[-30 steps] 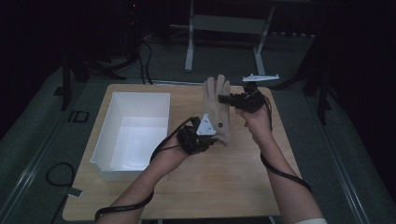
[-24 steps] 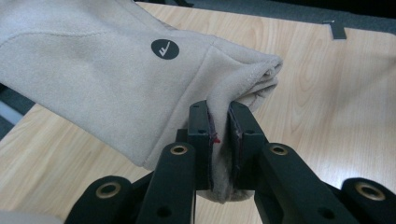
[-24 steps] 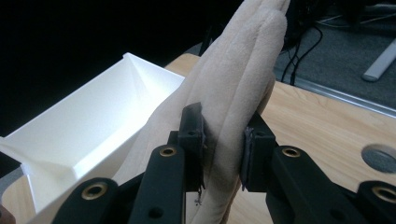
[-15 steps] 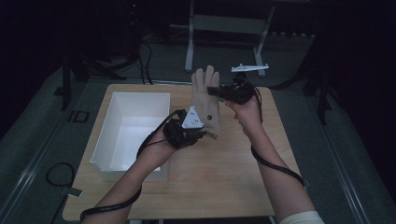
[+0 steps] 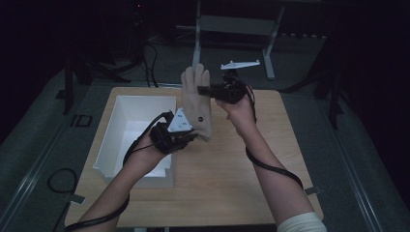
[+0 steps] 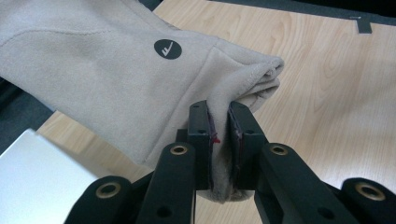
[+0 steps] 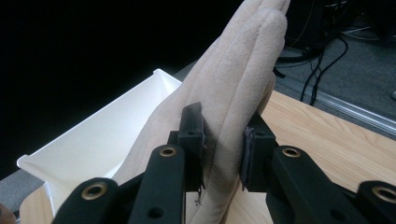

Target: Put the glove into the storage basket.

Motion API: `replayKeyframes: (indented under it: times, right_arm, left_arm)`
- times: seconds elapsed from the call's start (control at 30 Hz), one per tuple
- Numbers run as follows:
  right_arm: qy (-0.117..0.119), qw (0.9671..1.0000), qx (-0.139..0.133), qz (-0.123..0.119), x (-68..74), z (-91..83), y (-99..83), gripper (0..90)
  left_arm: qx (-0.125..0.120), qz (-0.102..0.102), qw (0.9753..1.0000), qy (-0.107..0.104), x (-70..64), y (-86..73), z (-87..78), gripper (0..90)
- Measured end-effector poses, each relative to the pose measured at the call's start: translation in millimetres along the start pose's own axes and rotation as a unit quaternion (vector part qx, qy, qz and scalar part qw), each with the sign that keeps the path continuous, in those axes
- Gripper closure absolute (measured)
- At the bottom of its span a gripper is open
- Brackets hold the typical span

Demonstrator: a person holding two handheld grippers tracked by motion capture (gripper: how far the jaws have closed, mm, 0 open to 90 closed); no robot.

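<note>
Round black logo patch on beige glove, mark unreadable

A dim high view: overhead light falls on the bench while the room beyond sinks into near-black, grainy and soft. Both gripper views are brighter and sharp up close on the beige glove; the background cables blur, and the white bin glares slightly.
</note>
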State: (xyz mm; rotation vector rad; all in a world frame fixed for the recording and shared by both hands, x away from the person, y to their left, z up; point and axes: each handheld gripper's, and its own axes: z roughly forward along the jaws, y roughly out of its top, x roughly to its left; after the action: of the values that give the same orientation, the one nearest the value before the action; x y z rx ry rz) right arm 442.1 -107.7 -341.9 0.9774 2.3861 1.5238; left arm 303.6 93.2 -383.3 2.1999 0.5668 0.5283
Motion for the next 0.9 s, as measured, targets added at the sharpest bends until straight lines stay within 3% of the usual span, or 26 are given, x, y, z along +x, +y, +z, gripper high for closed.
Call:
replayKeyframes:
  times: [0.5,0.9]
  right_arm:
    - [0.022,0.9996,0.011,-0.015,29.9,37.6,11.4,73.9]
    - [0.041,0.9986,0.026,-0.019,48.4,70.9,9.8,74.0]
  left_arm:
    - [0.01,-0.018,0.9994,0.026,12.3,-31.2,-28.2,81.7]
    - [0.019,-0.05,0.9977,0.042,24.2,-68.0,-43.5,81.7]
